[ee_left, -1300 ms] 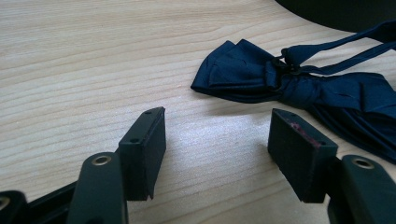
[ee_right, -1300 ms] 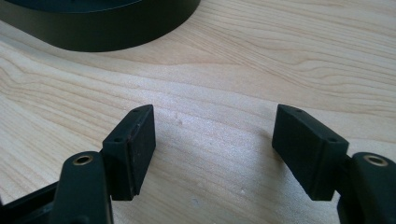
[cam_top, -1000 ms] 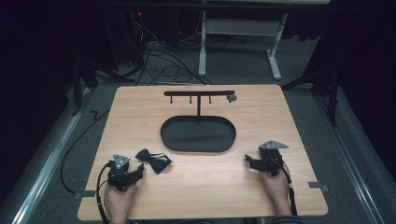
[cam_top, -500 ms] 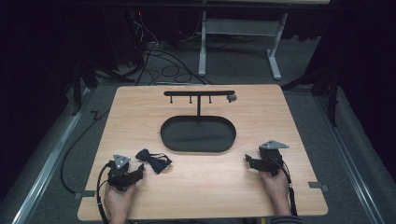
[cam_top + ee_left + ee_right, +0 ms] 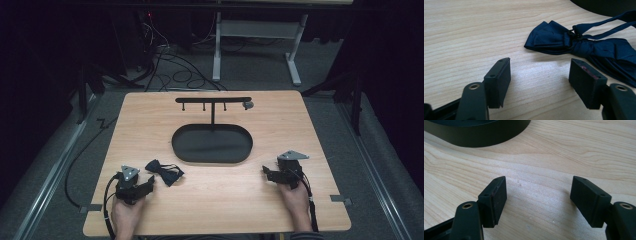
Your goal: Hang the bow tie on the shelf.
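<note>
Pale wood grain runs across the table [image 5: 300, 130], and on it, near the front left, lies a dark navy bow tie [image 5: 164, 171] with its thin strap trailing off to one side; just beside it sits the left gripper [image 5: 148, 181], jaws spread wide with nothing between them, and in the left gripper view the tie [image 5: 584, 45] rests a little ahead and to the right of the gap, not yet touched. Over at the front right the right gripper [image 5: 265, 173] is likewise parted and empty, pointing toward the black oval tray [image 5: 212, 156], whose rim shows in its own view [image 5: 479, 137]; behind the tray stands a black hanger stand [image 5: 213, 100] with small pegs. My guess is the tie is meant for a peg or the tray; to pick it up cleanly I would swing the left jaws right, centre them over the knot rather than a floppy wing, press low to the wood, and keep the strap clear so it doesn't snag.
</note>
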`<act>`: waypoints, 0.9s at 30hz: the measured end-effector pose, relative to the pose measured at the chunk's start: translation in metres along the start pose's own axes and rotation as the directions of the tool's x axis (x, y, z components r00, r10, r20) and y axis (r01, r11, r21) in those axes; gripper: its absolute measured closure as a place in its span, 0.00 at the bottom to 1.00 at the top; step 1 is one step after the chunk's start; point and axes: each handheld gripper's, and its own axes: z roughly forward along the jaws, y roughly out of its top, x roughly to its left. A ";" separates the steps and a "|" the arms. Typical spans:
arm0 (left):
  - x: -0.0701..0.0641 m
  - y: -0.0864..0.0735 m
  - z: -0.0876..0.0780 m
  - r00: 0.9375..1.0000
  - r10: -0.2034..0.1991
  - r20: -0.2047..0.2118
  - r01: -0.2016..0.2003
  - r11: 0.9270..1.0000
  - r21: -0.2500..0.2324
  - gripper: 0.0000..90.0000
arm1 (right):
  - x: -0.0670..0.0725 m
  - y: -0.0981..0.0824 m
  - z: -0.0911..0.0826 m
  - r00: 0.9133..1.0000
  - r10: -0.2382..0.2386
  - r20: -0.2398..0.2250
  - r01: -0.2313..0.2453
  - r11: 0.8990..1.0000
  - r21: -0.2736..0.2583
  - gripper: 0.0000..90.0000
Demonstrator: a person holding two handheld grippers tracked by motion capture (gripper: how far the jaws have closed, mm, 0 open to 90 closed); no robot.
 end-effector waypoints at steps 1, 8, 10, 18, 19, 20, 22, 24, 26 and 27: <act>0.000 0.000 0.000 1.000 0.000 0.000 0.000 1.000 0.000 0.36 | 0.000 0.000 0.000 1.000 0.000 0.000 0.000 1.000 0.000 0.34; -0.001 0.000 -0.001 1.000 0.012 0.006 -0.012 1.000 0.006 0.36 | 0.000 0.000 0.000 1.000 -0.005 0.000 0.005 1.000 -0.001 0.34; -0.002 -0.003 -0.003 1.000 0.004 0.025 -0.004 1.000 -0.003 0.37 | 0.000 0.000 0.000 1.000 -0.005 0.001 0.005 1.000 -0.001 0.34; -0.001 -0.004 -0.016 0.996 -0.034 0.081 0.038 0.998 -0.040 0.40 | 0.000 0.000 0.000 1.000 -0.006 0.003 0.006 1.000 -0.001 0.34; -0.001 -0.004 -0.017 0.996 -0.031 0.084 0.034 0.999 -0.038 0.40 | 0.000 0.000 0.000 1.000 -0.007 0.002 0.007 1.000 0.000 0.34; -0.001 -0.004 -0.017 0.996 -0.031 0.084 0.034 0.999 -0.038 0.40 | 0.000 0.000 0.000 1.000 -0.007 0.002 0.007 1.000 0.000 0.34; -0.004 -0.005 -0.018 0.996 -0.022 0.091 0.026 0.999 -0.041 0.40 | 0.000 0.000 0.000 1.000 -0.006 0.003 0.006 1.000 -0.001 0.34; -0.007 -0.004 -0.022 0.995 -0.005 0.101 0.011 0.999 -0.051 0.40 | 0.000 0.000 0.000 1.000 -0.006 0.003 0.006 1.000 -0.001 0.34; -0.008 -0.004 -0.024 0.994 0.002 0.106 0.003 0.999 -0.050 0.39 | 0.000 0.000 0.000 1.000 -0.007 0.003 0.007 1.000 -0.001 0.34; -0.008 -0.004 -0.026 0.994 0.007 0.106 -0.002 0.999 -0.053 0.39 | 0.000 0.000 0.000 1.000 -0.005 0.003 0.005 1.000 -0.001 0.34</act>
